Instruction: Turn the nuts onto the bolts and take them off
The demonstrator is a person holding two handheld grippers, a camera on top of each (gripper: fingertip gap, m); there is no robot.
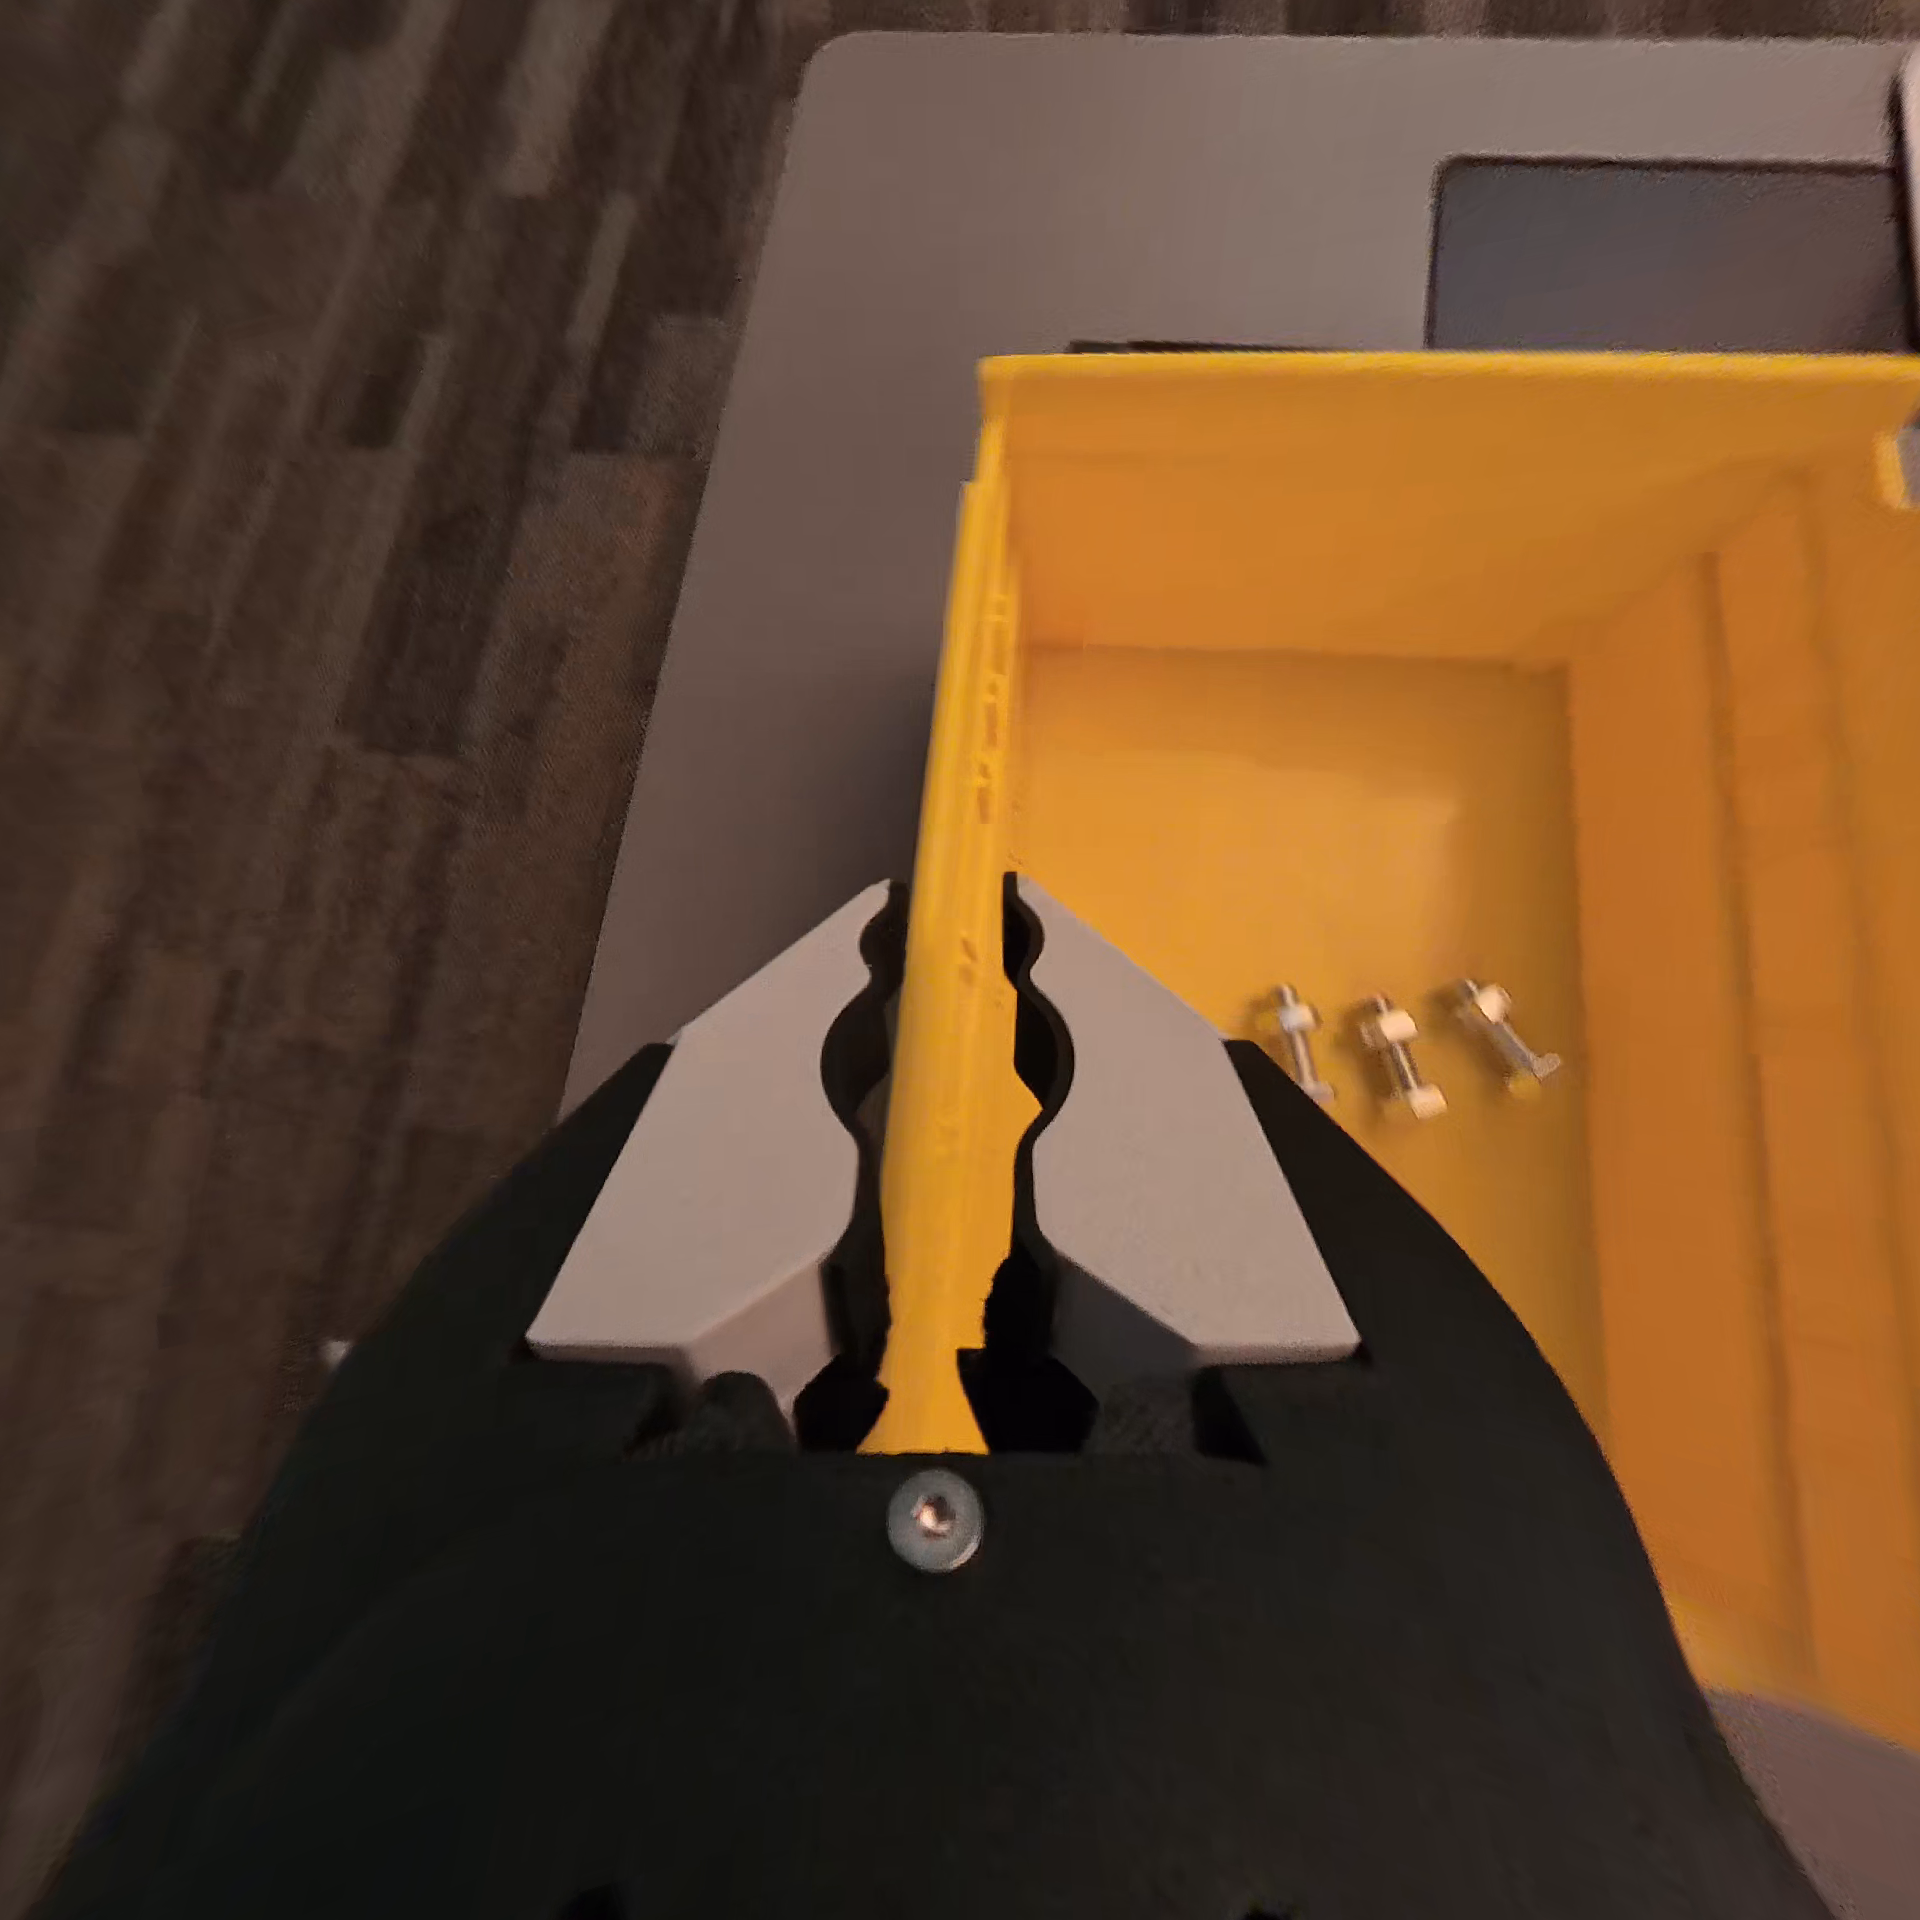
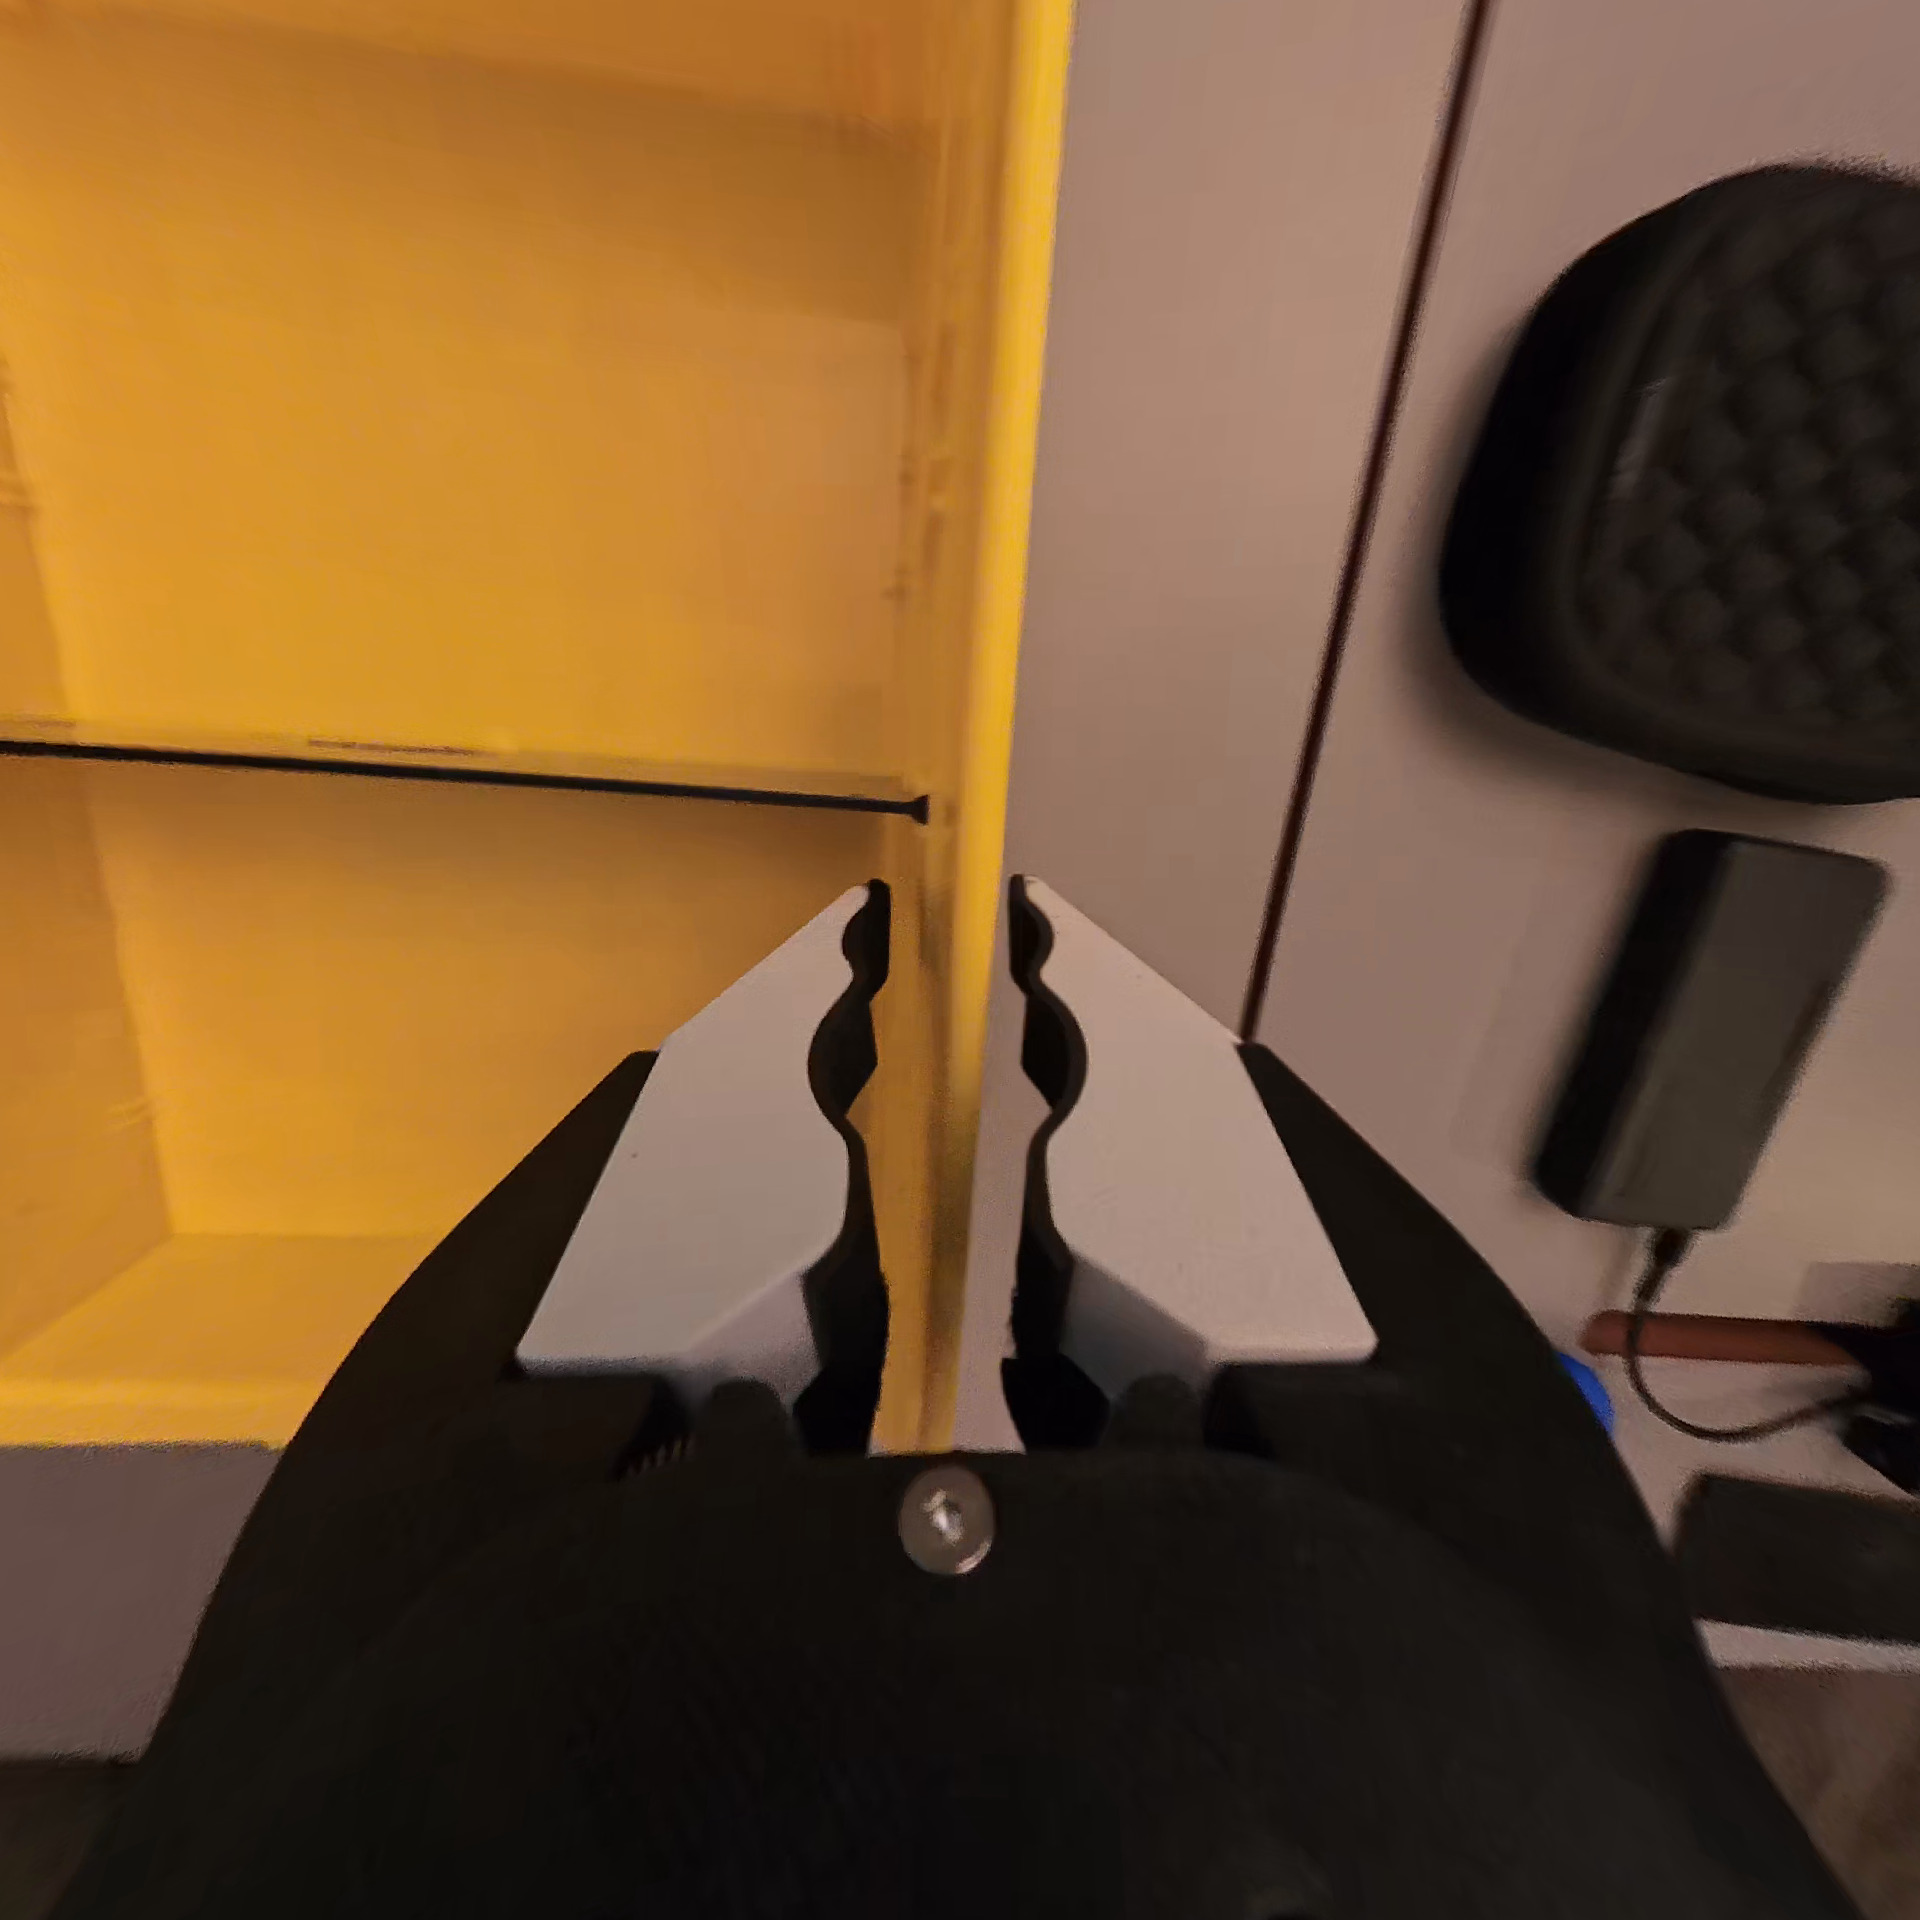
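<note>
A yellow open box (image 1: 1351, 374) stands on the grey table (image 1: 831, 520). Three small metal bolts with nuts on them (image 1: 1397, 1055) lie side by side on its floor, just right of my left gripper. My left gripper (image 1: 951, 883) straddles the box's left wall and is shut on it. In the right wrist view my right gripper (image 2: 945, 883) straddles the right wall of the box (image 2: 1023, 416) and is shut on it, with a thin gap showing beside the right finger. No bolts show in that view.
A thin dark divider (image 2: 468, 774) crosses the inside of the box. A black textured case (image 2: 1714, 488) and a black power bank (image 2: 1714, 1029) with a cable lie on the table to the right. A dark flat pad (image 1: 1662, 249) lies behind the box. The wood floor (image 1: 312, 623) is beyond the table's left edge. The tips of one gripper are about 100 cm away from the tips of the other.
</note>
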